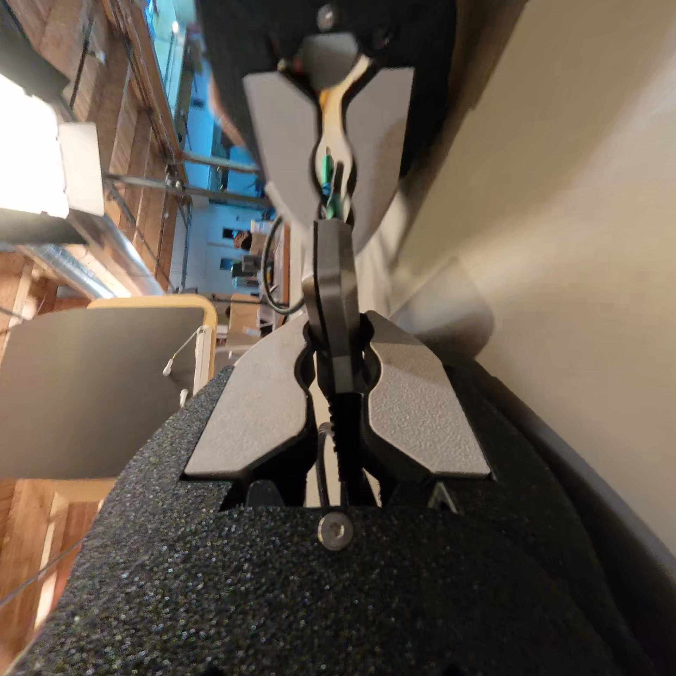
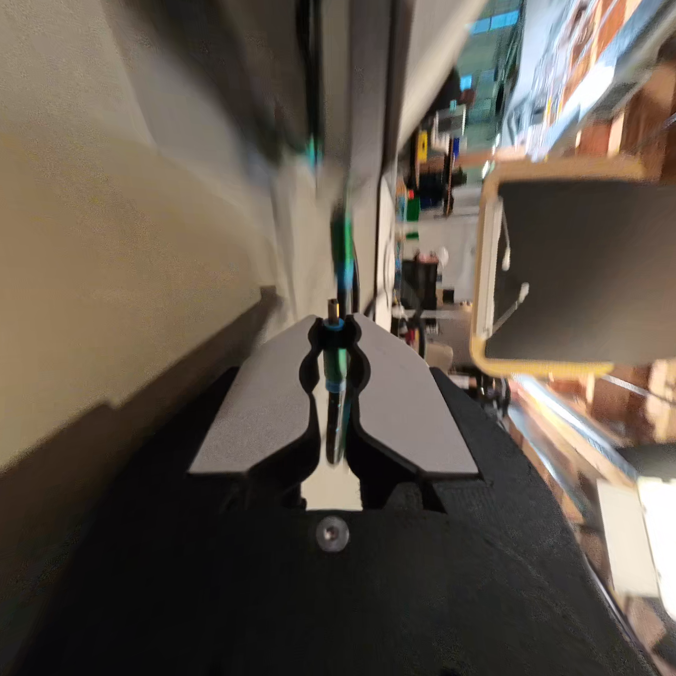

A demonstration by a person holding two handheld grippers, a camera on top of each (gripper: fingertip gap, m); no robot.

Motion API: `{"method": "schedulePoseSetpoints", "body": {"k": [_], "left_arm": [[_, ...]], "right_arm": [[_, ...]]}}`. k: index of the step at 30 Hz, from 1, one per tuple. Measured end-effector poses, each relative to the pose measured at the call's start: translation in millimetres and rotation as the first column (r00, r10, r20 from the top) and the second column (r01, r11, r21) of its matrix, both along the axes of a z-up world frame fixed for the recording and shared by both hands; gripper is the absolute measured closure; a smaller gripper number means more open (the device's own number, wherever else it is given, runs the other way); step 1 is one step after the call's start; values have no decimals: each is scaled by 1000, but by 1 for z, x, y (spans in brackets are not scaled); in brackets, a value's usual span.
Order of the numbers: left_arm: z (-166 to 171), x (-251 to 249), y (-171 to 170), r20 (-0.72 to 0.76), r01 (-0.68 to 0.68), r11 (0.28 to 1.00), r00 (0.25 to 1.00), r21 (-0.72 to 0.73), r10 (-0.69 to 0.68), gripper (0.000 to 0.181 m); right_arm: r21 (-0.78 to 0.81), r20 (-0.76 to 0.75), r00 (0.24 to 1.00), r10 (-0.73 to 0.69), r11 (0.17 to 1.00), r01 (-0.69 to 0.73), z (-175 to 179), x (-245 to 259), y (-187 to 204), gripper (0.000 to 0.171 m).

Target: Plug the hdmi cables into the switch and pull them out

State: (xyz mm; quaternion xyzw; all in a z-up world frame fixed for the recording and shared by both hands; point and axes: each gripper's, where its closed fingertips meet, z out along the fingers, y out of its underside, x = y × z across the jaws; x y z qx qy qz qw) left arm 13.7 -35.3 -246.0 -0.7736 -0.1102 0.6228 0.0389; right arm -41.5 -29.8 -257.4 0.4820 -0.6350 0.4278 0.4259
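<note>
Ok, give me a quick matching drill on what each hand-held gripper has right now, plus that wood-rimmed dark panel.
Things:
1. left hand-held gripper
2. right hand-held gripper
3. wood-rimmed dark panel

States:
A. shut on the green plug, with its metal tip poking out past the fingertips
B. off to the side, held by neither
C. shut on the dark grey plug, with its ribbed cable end running back between the fingers

Pairs: 1-C, 2-A, 3-B
</note>
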Motion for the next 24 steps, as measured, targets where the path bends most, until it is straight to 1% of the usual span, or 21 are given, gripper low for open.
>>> {"method": "schedulePoseSetpoints", "body": {"k": [1, 2, 4, 7, 10, 13, 15, 18, 21, 24], "left_arm": [[4, 3, -12, -19, -39, 999, 999, 21, 39, 159], [8, 6, -25, -31, -88, 994, 995, 60, 90, 159], [13, 7, -35, -55, -126, 988, 990, 86, 131, 159], [14, 0, -31, -66, -96, 993, 993, 62, 100, 159], [23, -1, -28, -120, -84, 995, 989, 57, 90, 159], [37, 1, -44, -191, -154, 986, 968, 70, 165, 159], [39, 1, -58, -197, -211, 972, 954, 103, 228, 159], [32, 2, -74, -159, -271, 953, 944, 135, 291, 159], [28, 3, -75, -130, -271, 951, 948, 147, 290, 159], [25, 3, -71, -114, -264, 955, 953, 133, 279, 159]], "right_arm": [[-8, 0, 999, -51, 999, 51, 1, -26, 1, 159], [-37, 27, 997, -70, 997, 71, 8, -47, 3, 159], [-75, 30, 995, -93, 993, 95, 17, -69, 8, 159], [-45, 25, 994, -108, 993, 109, 9, -68, 8, 159], [-27, 14, 991, -130, 991, 130, 5, -71, 7, 159], [-47, 18, 987, -161, 986, 161, 9, -79, 6, 159], [-75, 11, 985, -172, 982, 172, 16, -81, 7, 159], [-127, 8, 982, -188, 974, 187, 33, -79, 12, 159], [-185, 14, 980, -200, 962, 199, 57, -74, 23, 159], [-262, 15, 974, -225, 939, 221, 92, -72, 38, 159]]}}
